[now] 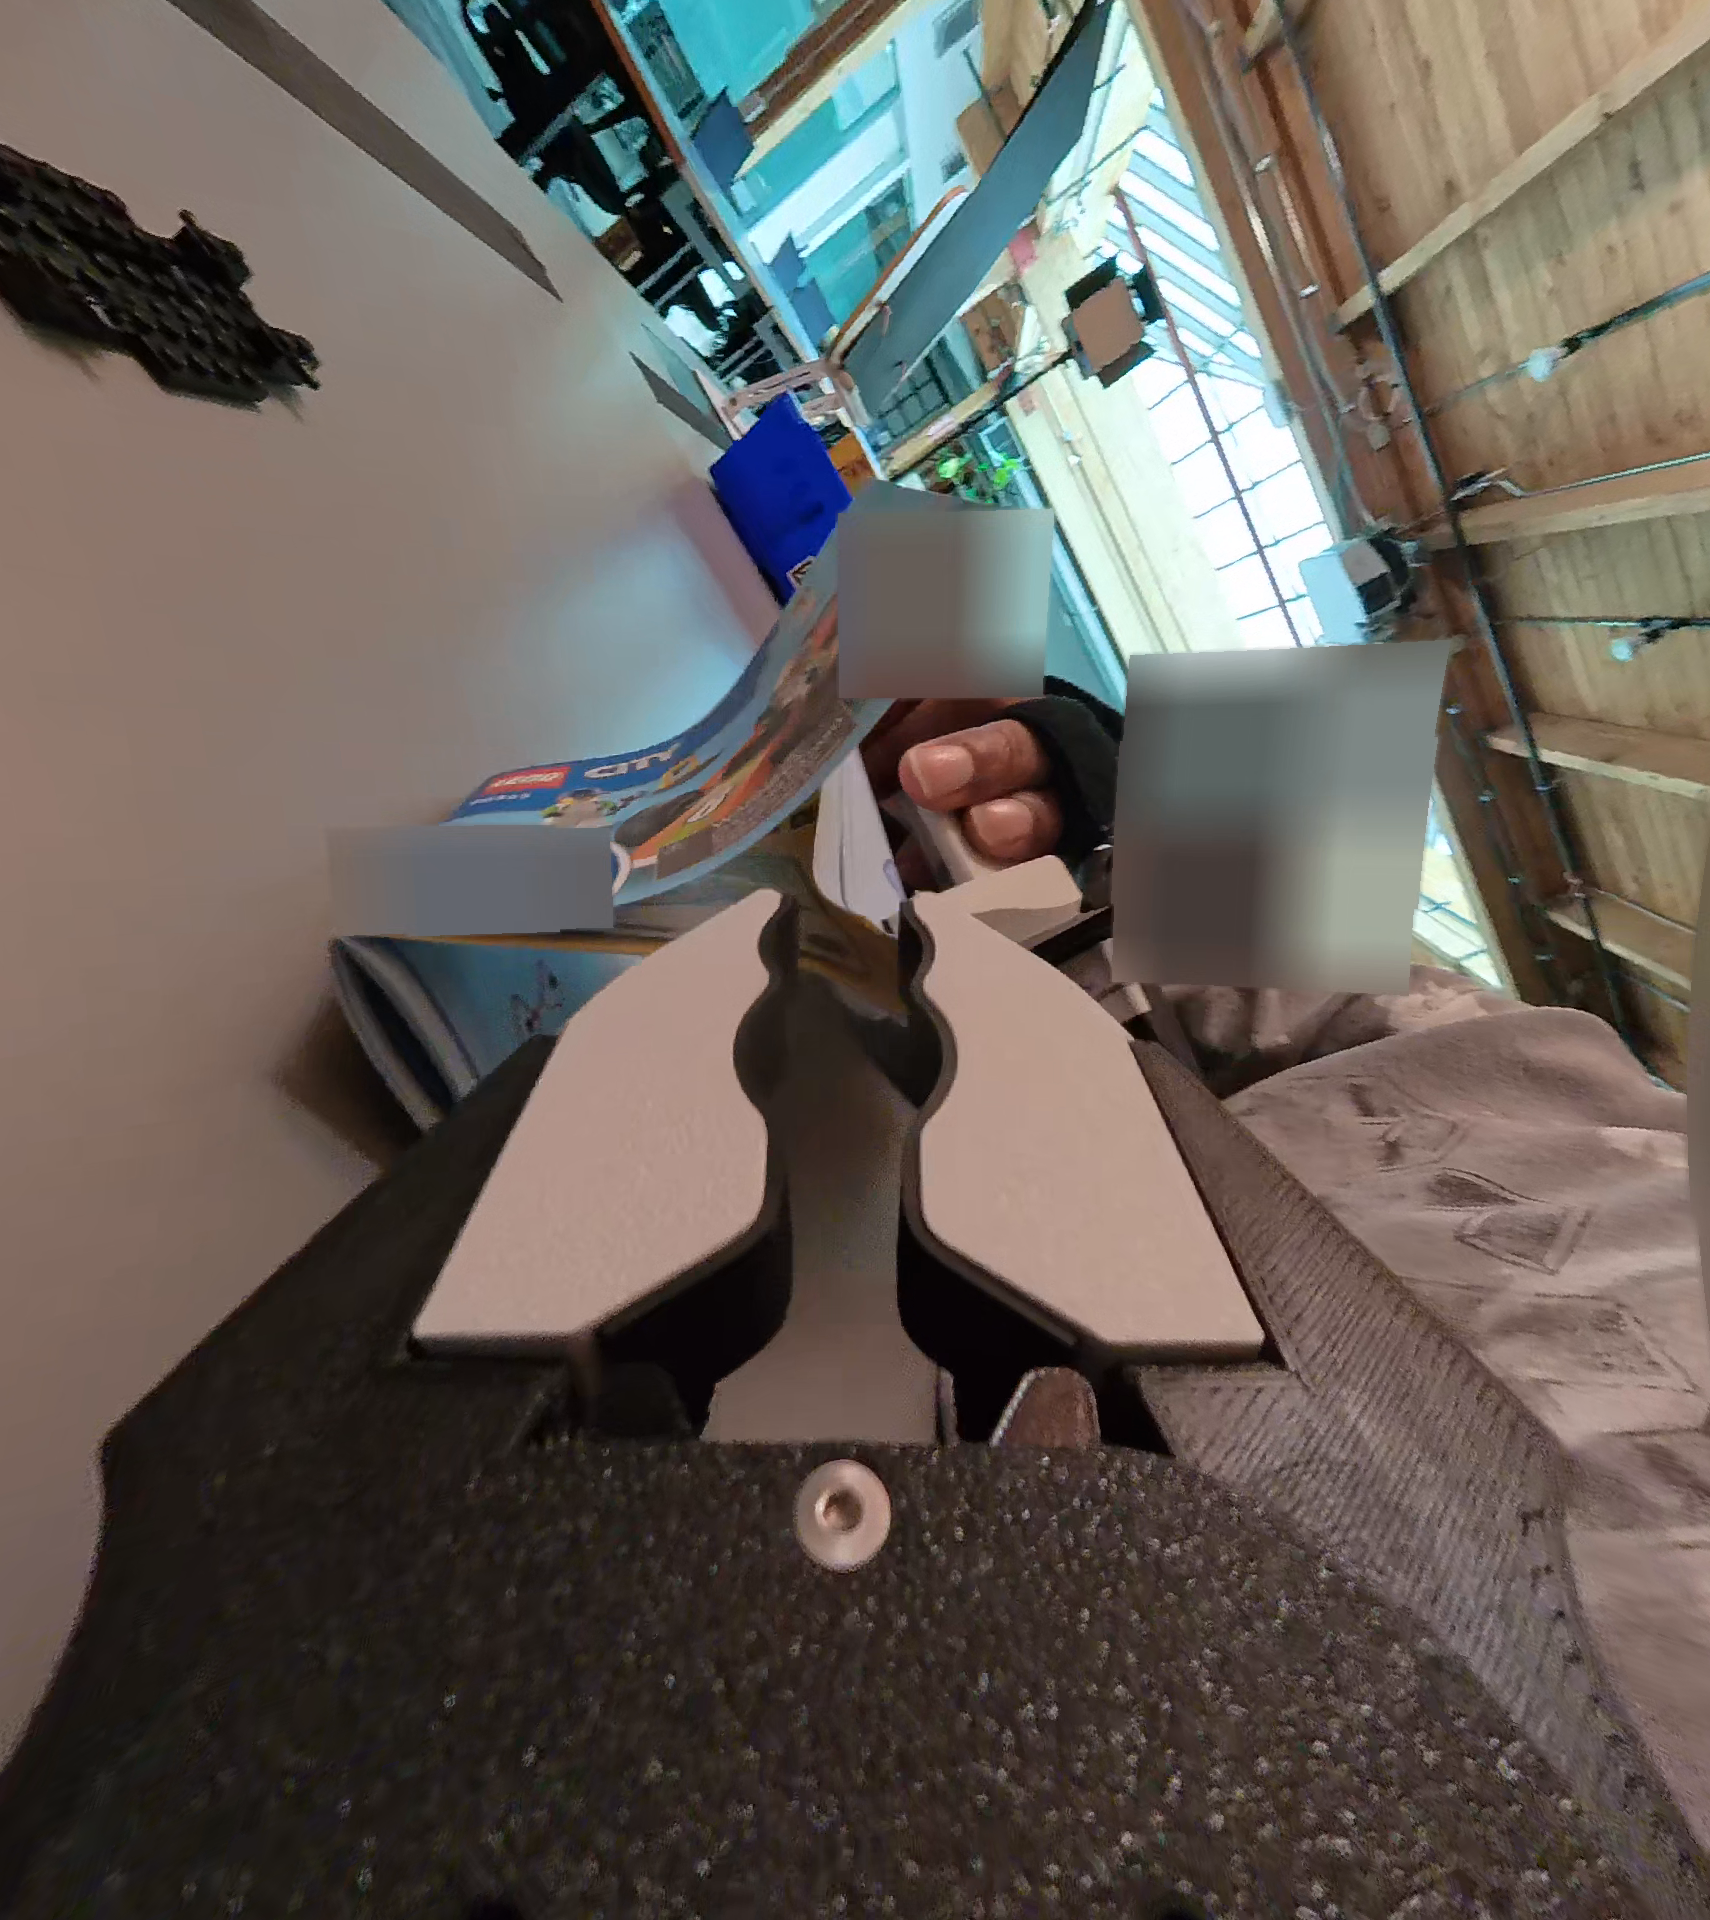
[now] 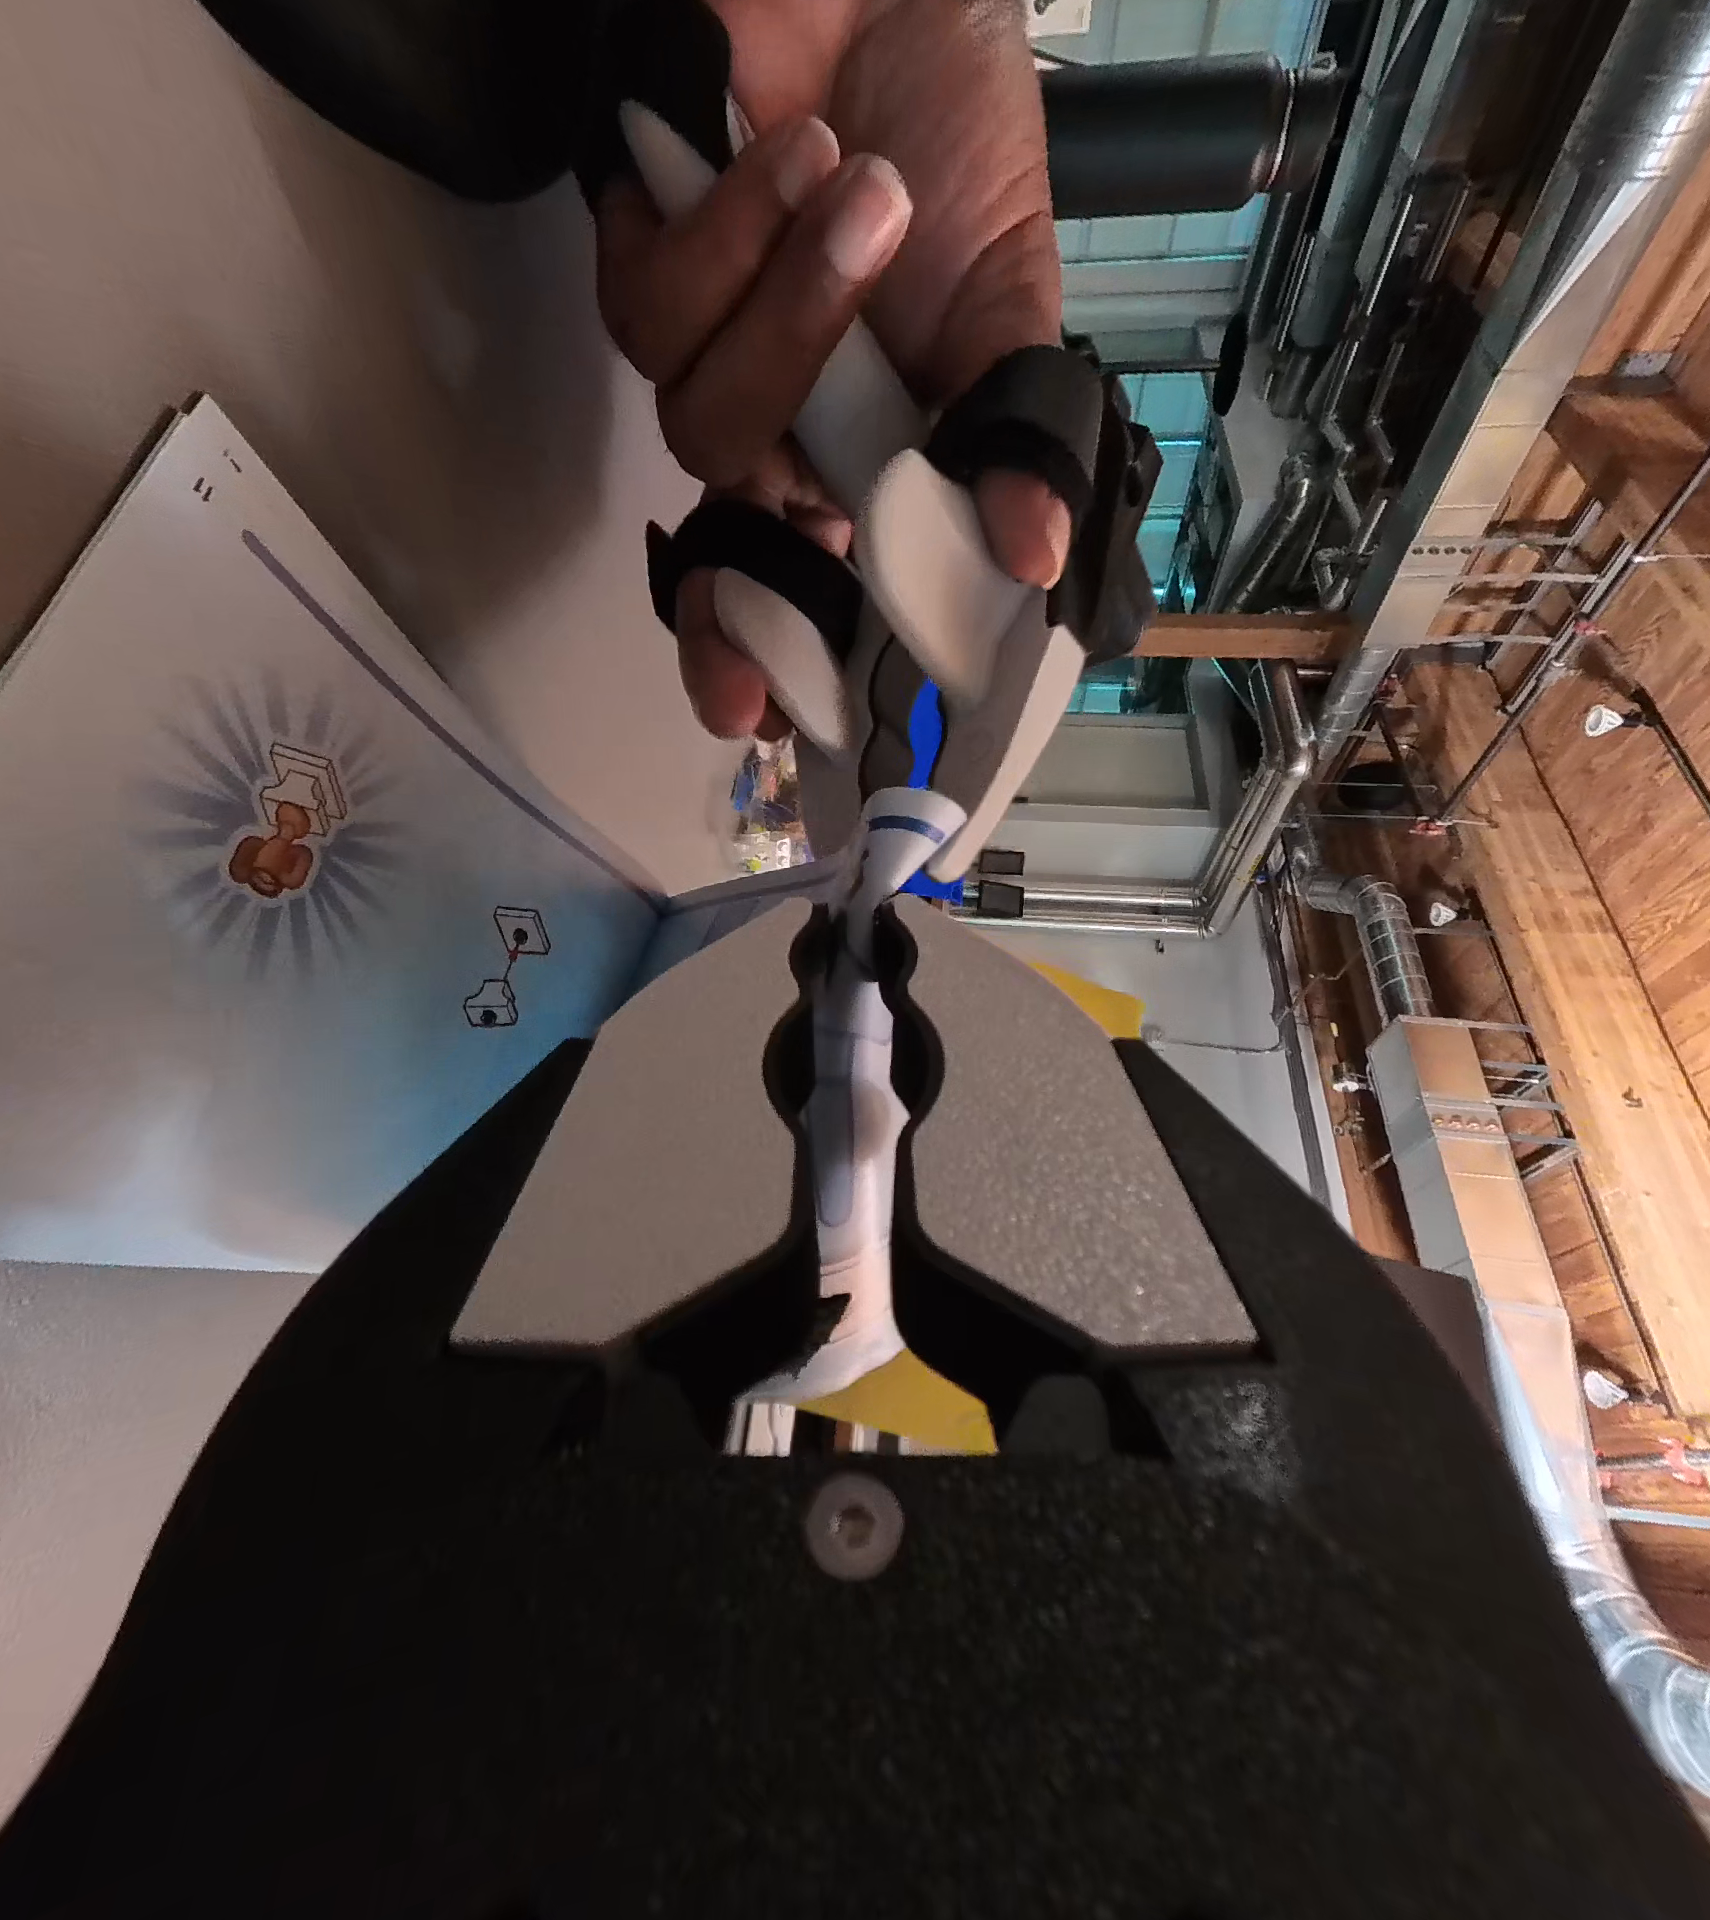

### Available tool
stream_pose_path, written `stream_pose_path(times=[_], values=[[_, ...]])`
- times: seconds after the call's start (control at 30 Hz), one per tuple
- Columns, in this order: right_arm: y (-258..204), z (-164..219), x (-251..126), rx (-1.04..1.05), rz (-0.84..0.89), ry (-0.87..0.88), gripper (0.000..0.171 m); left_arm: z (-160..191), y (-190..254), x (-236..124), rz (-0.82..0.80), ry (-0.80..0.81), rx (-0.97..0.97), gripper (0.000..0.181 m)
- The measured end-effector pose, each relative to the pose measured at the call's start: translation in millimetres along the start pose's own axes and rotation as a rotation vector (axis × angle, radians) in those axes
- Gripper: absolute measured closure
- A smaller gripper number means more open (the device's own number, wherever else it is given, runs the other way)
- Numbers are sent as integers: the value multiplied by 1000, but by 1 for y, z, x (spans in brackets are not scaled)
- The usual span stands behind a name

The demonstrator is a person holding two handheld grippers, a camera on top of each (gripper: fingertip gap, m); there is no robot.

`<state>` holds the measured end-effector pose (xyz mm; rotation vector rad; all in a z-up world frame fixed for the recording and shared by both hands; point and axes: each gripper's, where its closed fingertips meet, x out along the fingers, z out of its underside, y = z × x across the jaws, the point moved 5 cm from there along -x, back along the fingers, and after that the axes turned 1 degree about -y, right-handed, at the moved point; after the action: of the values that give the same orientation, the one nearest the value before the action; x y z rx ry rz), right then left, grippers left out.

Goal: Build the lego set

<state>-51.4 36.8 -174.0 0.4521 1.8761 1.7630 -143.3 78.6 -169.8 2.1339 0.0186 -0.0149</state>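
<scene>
Instruction booklet [image 2: 207, 831] open, pages curled, colourful

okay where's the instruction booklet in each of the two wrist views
Left wrist view: the instruction booklet sits just above centre, cover curling up beyond the left tongs.
Right wrist view: its open page fills the left side; the right tongs pinch a page.
Shared landmark: the white table.

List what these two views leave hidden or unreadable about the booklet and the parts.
- Booklet, left wrist view: its middle is under grey patches, its lower part behind the left gripper.
- Page pinched in the right gripper, right wrist view: seen edge-on, its print cannot be made out.
- Black plate, left wrist view: blurred at the frame edge, studs unclear.
</scene>
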Motion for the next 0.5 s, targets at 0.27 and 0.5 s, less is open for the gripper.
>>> stream_pose_path(times=[0.27, 0.5], values=[[-7, -6, 2, -96, -39, 34, 163, 3, -9, -8, -130, -6, 33, 181], [-8, -6, 1, -121, -46, 41, 163, 7, 1, -8, -106, -20, 55, 175]])
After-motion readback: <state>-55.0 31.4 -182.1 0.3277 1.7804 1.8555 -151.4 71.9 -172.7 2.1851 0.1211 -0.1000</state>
